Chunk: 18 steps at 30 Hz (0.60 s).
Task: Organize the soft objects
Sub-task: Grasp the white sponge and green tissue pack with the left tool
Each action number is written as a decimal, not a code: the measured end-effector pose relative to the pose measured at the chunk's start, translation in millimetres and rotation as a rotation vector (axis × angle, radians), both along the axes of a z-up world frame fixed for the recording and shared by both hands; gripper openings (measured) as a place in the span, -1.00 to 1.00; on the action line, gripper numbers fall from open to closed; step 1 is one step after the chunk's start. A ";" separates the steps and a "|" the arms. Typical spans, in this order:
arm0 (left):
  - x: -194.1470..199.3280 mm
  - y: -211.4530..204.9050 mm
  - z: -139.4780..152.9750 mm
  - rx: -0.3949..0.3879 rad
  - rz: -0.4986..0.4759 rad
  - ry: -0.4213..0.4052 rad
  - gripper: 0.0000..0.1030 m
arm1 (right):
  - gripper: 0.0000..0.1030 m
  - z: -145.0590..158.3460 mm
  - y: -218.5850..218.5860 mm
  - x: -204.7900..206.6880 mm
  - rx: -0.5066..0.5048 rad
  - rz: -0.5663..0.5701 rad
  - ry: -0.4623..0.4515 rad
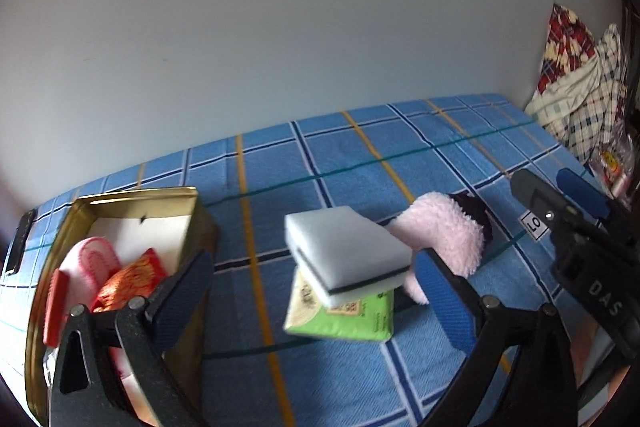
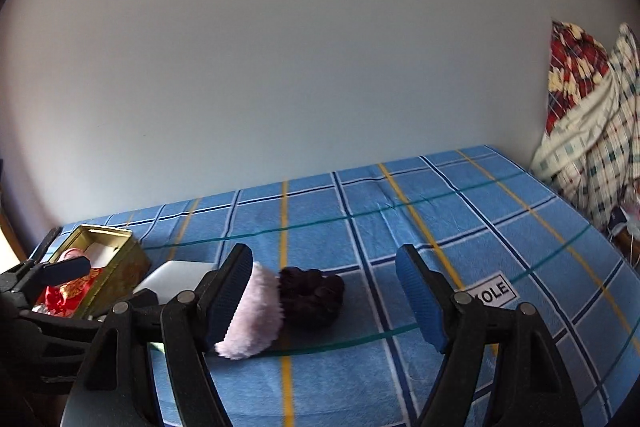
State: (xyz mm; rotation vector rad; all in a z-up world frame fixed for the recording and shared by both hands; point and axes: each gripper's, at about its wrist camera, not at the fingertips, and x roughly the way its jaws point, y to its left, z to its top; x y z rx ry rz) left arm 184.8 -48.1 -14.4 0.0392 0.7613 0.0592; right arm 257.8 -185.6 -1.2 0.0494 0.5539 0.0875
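Observation:
A white sponge (image 1: 346,253) with a dark layer lies on a green packet (image 1: 344,319) on the blue checked cloth. My left gripper (image 1: 316,297) is open, its jaws either side of them, not touching. A pink fluffy pad (image 1: 444,239) and a dark scrunchie (image 1: 474,207) lie just beyond. A gold tin (image 1: 120,199) at the left holds a pink band (image 1: 94,261) and a red pouch (image 1: 132,277). My right gripper (image 2: 324,301) is open around the pink pad (image 2: 258,311) and the dark scrunchie (image 2: 314,297). The tin also shows in the right wrist view (image 2: 106,259).
A white label (image 2: 494,293) lies on the cloth (image 2: 440,227) at the right. Checked and red fabrics (image 2: 588,147) hang at the far right. A pale wall rises behind the table. A dark flat object (image 1: 20,247) lies left of the tin.

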 end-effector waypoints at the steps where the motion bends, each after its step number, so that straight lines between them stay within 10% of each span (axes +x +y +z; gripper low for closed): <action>1: 4.6 -2.9 -3.1 0.004 -0.002 0.011 0.98 | 0.48 -0.5 -4.1 0.3 0.016 -0.009 0.002; 12: 31.5 -10.4 -32.5 0.014 -0.016 0.092 0.97 | 0.49 -3.5 -9.6 -0.4 0.048 -0.067 -0.020; 18: 31.9 6.3 -35.3 -0.071 -0.024 0.100 0.24 | 0.50 -5.9 12.3 -6.0 -0.041 -0.027 -0.035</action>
